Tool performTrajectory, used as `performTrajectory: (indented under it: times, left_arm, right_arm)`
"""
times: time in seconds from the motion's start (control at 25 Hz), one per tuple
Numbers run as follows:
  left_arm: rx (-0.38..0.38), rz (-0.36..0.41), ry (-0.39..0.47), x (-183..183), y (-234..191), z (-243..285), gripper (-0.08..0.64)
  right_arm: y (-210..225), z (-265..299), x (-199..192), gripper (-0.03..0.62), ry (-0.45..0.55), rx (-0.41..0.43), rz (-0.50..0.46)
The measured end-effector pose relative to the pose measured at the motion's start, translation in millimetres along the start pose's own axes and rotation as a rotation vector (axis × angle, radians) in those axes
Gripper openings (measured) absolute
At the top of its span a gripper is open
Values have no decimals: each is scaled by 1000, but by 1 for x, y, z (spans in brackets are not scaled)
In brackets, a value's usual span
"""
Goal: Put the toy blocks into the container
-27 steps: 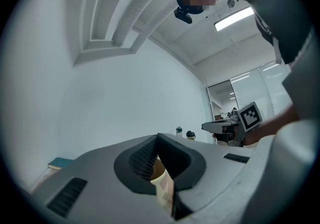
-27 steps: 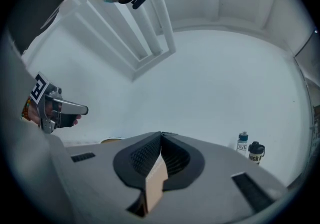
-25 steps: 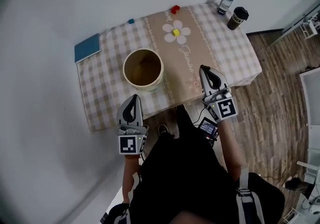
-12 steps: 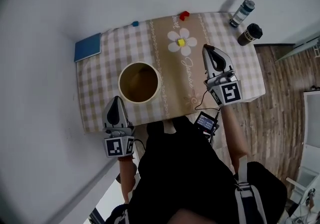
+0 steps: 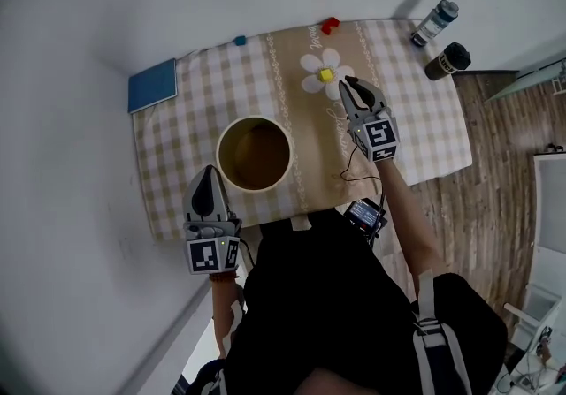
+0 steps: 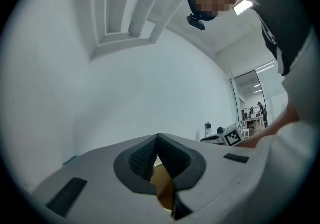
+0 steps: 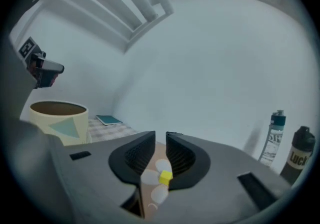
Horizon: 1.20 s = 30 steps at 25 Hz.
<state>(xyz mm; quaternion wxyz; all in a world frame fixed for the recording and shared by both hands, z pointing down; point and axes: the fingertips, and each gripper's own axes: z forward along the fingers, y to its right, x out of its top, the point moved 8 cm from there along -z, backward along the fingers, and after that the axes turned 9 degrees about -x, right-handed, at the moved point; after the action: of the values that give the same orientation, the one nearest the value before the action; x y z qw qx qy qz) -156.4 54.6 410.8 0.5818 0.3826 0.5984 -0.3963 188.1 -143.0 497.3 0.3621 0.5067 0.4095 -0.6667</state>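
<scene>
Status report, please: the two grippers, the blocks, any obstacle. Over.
Left hand-held gripper shut, empty, near container. Right hand-held gripper jaws just opening, yellow block just ahead, not gripped. Nothing in the way.

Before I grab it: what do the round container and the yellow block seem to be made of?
Container: likely paper or card; matte cream wall, thin rim, brown inside. Yellow block: perhaps plastic or painted wood; even solid colour, but too small to tell.

Soft, even light; fisheye gripper views darken at the rims (right one blurry); ceiling lamp (image 6: 243,6) glares at one o'clock.
</scene>
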Motion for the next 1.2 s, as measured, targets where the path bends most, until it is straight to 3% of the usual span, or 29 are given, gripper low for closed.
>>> performTrajectory:
  times: [0.04,0.24,0.36,0.84,1.2]
  left_arm:
    - [3,-4,0,0,-3,1,-9]
    - [14,11,-26,-2,-13,2,-9]
    - [24,4,-40,-5,-16,3,-8]
    - [60,-2,-61,-11,-19,8,-8]
    - [98,-19,-78,-17,-27,5,-8]
  right_arm:
    - [-1,8,-10,81,-31,4,1]
    - [-2,38,-54,95,-158,5,3]
    - [-5,54,-75,186,-236,28,25]
    - [-3,95,-133,187,-402,-6,55]
    - [-7,105,-142,186,-446,-18,41]
